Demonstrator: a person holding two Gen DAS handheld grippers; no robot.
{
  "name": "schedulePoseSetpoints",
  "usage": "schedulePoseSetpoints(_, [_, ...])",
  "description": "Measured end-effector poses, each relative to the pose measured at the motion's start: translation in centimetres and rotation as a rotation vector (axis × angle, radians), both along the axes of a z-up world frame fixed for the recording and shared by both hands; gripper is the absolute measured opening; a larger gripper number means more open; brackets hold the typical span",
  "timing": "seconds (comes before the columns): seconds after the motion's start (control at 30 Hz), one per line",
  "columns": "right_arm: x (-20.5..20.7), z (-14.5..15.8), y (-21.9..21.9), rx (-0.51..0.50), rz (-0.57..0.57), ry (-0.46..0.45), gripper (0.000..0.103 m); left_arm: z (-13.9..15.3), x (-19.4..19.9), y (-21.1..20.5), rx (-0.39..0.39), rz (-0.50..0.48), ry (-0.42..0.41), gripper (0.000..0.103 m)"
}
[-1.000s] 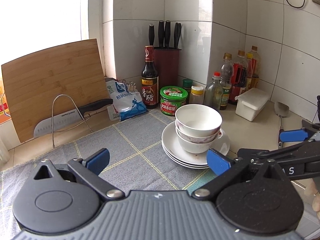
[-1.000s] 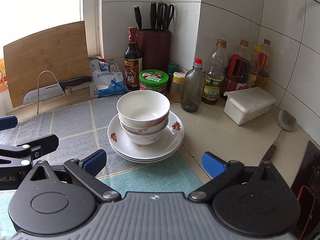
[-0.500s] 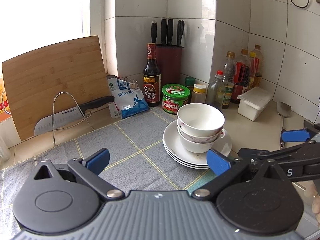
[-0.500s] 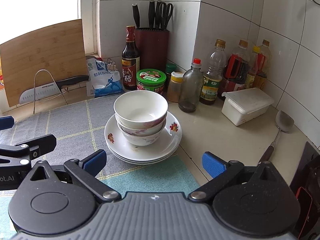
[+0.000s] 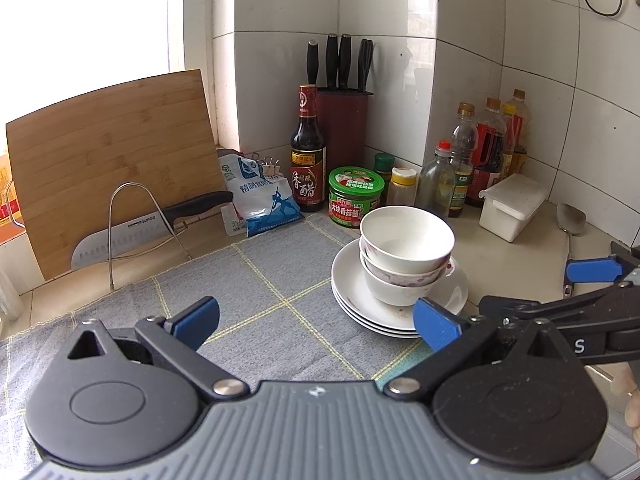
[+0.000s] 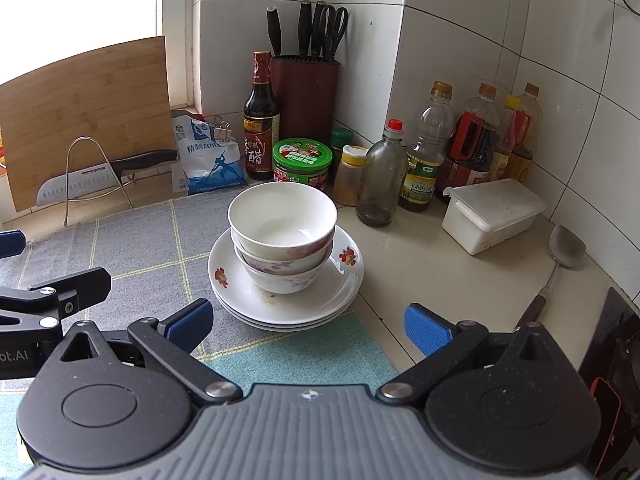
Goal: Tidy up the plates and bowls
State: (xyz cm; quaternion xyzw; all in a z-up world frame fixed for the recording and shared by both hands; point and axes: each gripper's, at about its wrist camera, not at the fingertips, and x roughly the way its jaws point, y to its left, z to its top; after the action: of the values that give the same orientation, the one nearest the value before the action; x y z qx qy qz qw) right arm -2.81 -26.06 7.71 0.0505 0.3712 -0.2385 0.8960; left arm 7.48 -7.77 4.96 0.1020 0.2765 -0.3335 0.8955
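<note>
Both grippers, left and right, hang with jaws wide and empty; the bowls, nested on stacked plates, sit at the right's 12 o'clock, the left's 1 o'clock, nearer the right.

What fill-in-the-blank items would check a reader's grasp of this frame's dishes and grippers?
1. The nested bowls sit on a stack of ____.
2. The jar behind the bowls has a ____ lid.
3. Both the left gripper and right gripper have their jaws ____ and hold nothing.
4. The knife rests in a wire rack in front of a wooden ____.

Missing words: plates; green; open; cutting board
</note>
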Motion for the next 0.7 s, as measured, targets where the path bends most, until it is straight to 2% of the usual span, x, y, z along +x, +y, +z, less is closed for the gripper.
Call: schedulePoseSetpoints(0.7, [-0.03,-0.1,0.1,-0.005,0.001,0.0,0.103,-0.02,-0.11,0.08,0.01,-0.003,0.006,0.102])
